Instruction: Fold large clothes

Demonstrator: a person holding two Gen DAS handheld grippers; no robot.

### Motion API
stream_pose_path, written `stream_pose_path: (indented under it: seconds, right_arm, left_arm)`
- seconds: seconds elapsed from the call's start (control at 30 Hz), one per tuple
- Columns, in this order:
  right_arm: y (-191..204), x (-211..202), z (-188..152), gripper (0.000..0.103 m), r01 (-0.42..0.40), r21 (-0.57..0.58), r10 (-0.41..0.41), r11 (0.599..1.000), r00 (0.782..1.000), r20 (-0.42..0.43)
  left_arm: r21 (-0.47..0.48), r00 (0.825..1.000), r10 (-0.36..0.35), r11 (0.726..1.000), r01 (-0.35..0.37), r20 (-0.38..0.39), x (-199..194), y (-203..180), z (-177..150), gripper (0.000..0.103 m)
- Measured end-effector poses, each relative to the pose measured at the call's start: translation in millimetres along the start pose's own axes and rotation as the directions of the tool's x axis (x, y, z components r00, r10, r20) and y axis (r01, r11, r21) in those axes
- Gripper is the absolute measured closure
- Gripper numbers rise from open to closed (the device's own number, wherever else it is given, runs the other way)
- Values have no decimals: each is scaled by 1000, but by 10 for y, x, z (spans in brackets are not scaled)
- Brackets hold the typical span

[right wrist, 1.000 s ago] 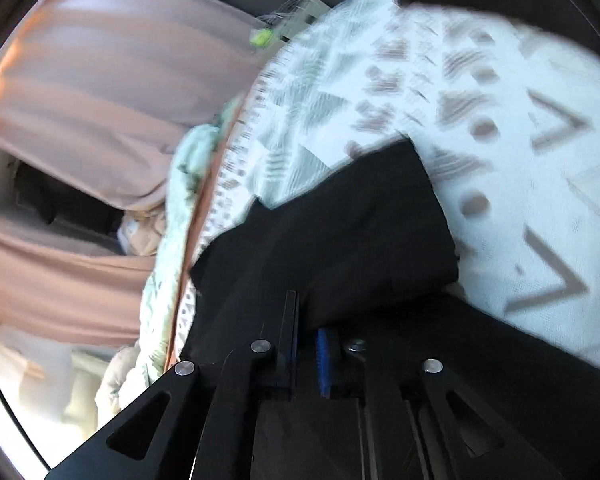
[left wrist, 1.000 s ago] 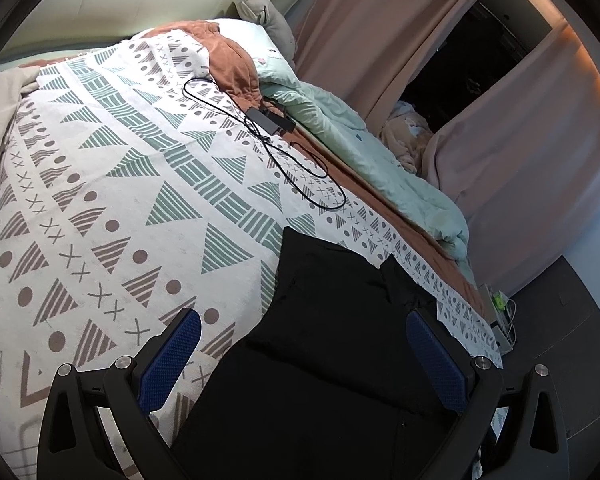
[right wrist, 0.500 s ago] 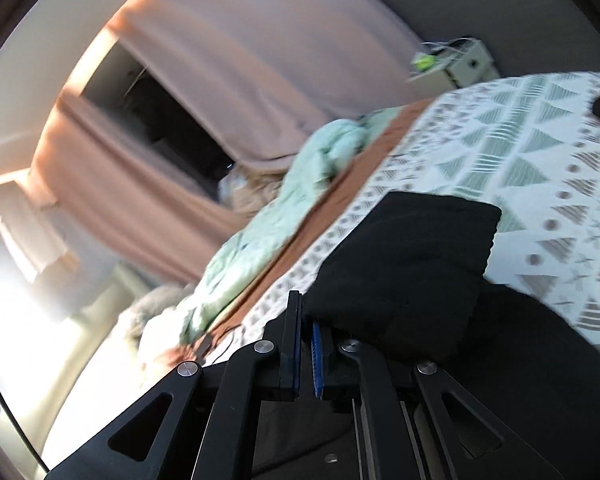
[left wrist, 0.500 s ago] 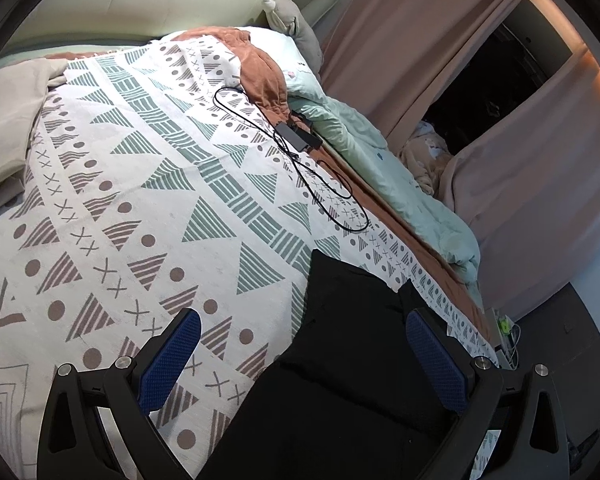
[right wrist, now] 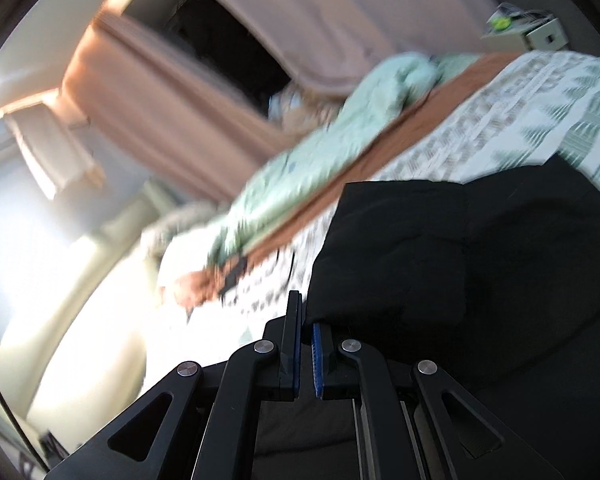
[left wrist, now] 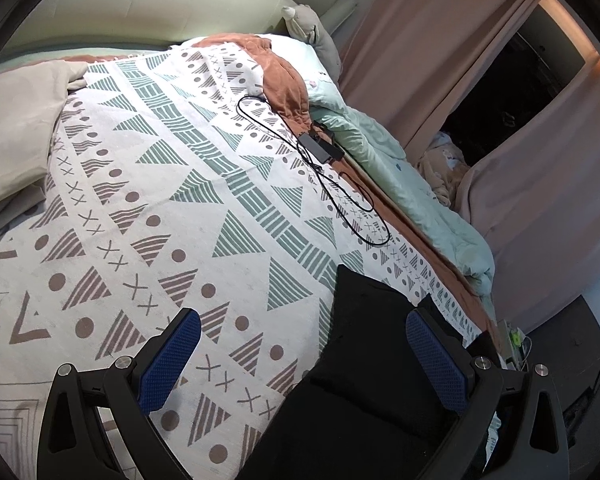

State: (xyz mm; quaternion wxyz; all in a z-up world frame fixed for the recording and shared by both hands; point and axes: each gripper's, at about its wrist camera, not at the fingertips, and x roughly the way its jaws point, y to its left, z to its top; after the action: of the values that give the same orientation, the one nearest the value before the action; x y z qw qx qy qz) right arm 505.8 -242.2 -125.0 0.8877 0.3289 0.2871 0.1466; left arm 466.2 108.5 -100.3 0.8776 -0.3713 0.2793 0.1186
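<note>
Right gripper (right wrist: 305, 354) fingers clamped on black garment (right wrist: 440, 264); left gripper (left wrist: 300, 364) fingers apart above bed (left wrist: 148, 168), lower frame.

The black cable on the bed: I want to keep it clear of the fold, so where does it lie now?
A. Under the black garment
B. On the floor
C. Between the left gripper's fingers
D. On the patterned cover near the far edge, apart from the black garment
D: the cable loops over the patterned cover, well beyond the black garment.

A black cable (left wrist: 342, 184) with its adapter (left wrist: 320, 147) is laid on the patterned bedspread (left wrist: 148, 184). A green quilt (left wrist: 416, 196) is bunched beside pink curtains (left wrist: 540, 184).
</note>
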Motion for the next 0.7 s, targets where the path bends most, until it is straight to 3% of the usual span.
stream_pose_path:
  seconds: [0.03, 0.07, 0.13, 0.27, 0.43, 0.7]
  right_arm:
    - [38, 178, -84, 77, -26, -2, 25, 1000, 996, -86]
    - [61, 289, -151, 45, -40, 1, 40, 999, 989, -143]
    - [75, 388, -241, 27, -37, -10, 34, 999, 982, -186]
    - [35, 380, -305, 27, -19, -19, 15, 1000, 976, -219]
    - [-71, 188, -266, 27, 10, 7, -9, 1000, 982, -191]
    - [-669, 178, -309, 27, 134, 170, -95, 976, 972, -216]
  left_arm:
    - [-3, 1000, 2, 1000, -2, -2, 3, 15, 1, 1]
    - [-7, 1000, 4, 1000, -4, -5, 9, 22, 1, 1]
    - [-8, 1000, 9, 1000, -9, -7, 13, 34, 1, 1]
    - [-11, 1000, 18, 1000, -18, 1, -7, 54, 12, 1]
    - [-20, 1000, 15, 1000, -15, -11, 22, 69, -7, 1]
    - [-25, 1000, 1, 1000, -1, -18, 31, 66, -14, 1]
